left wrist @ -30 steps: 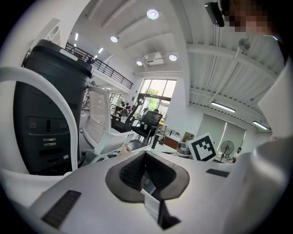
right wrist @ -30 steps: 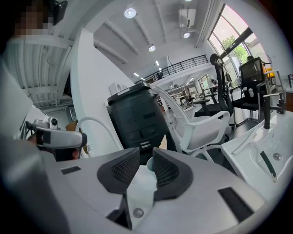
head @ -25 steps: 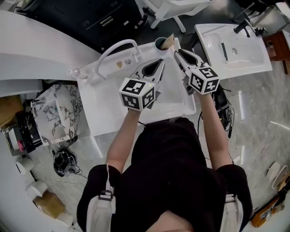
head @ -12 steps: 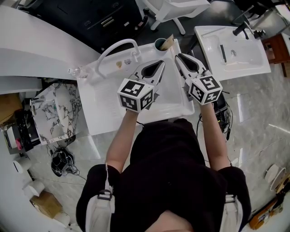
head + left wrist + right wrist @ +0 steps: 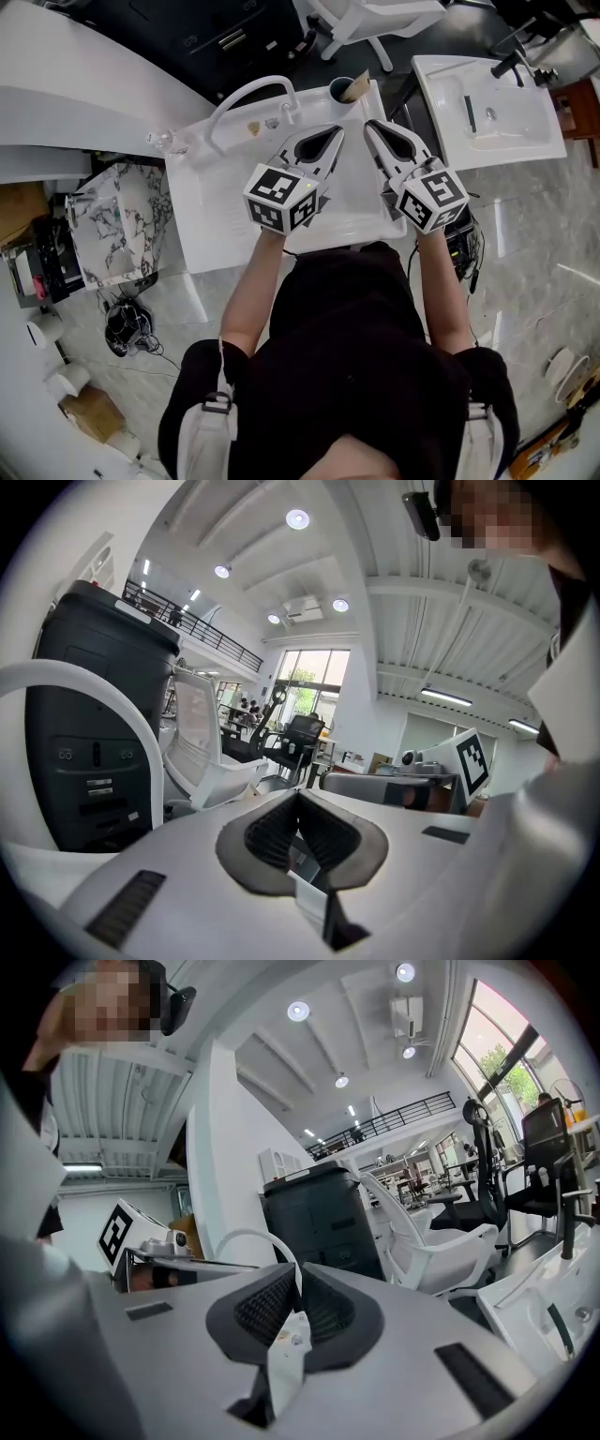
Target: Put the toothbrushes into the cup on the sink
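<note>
The right gripper [image 5: 370, 127] has eased back from the cup [image 5: 339, 91] on the sink [image 5: 216, 211], clenched empty like the left gripper [image 5: 336, 133], so placing looks finished.

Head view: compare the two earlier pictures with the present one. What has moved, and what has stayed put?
The right gripper has drawn back a little from the cup, toward the person. Nothing was taken hold of or let go. The left gripper stays over the sink, the cup stays at its far corner, and both grippers' jaws are shut and empty.
</note>
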Demonstrator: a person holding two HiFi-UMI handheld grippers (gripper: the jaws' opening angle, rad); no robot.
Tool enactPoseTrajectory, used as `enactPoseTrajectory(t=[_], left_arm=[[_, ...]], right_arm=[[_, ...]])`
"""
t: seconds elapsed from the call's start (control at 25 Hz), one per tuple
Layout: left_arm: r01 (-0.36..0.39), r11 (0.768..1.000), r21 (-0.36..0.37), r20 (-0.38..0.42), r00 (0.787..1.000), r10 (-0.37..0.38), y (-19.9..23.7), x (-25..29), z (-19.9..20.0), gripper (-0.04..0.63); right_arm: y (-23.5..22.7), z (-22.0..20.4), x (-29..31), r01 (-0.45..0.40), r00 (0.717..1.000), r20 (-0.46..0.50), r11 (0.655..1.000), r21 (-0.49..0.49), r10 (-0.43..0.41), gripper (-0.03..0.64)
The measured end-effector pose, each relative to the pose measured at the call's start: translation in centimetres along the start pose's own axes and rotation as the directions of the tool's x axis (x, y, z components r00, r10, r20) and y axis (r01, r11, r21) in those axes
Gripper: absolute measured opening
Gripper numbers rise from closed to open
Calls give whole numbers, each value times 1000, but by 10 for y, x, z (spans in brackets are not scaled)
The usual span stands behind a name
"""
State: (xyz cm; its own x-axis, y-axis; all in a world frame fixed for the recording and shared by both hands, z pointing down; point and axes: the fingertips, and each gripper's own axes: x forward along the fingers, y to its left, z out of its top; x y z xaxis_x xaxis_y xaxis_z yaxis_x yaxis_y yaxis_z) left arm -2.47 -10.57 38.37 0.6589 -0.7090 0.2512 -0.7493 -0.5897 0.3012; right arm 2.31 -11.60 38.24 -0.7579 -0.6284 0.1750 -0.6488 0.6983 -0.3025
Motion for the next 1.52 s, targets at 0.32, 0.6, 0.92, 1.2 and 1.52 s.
enactPoseTrajectory(t=[0.32,0.6,0.92,1.2,1.52], left_arm=[[-13,1000,-15,14,1000,13,4,-1,-2,14],[-14,1000,-20,15,1000,14,4,2,-2,14],[-6,1000,-23,6,1000,6,2,4,-4,14],[2,1000,-20,5,1000,-2,-3,3,-5,14],[-2,1000,-22,8,1000,2,1,0,-5,14]], right_arm=[[8,0,6,-17,1000,-15,999,-30,17,41],[8,-2,9,-13,1000,-26,999,-37,12,34],[8,-1,5,-5,1000,-28,999,-40,4,33],[11,-3,4,-2,1000,-30,999,-51,0,31],[13,-3,7,-6,1000,-31,998,-56,4,31]])
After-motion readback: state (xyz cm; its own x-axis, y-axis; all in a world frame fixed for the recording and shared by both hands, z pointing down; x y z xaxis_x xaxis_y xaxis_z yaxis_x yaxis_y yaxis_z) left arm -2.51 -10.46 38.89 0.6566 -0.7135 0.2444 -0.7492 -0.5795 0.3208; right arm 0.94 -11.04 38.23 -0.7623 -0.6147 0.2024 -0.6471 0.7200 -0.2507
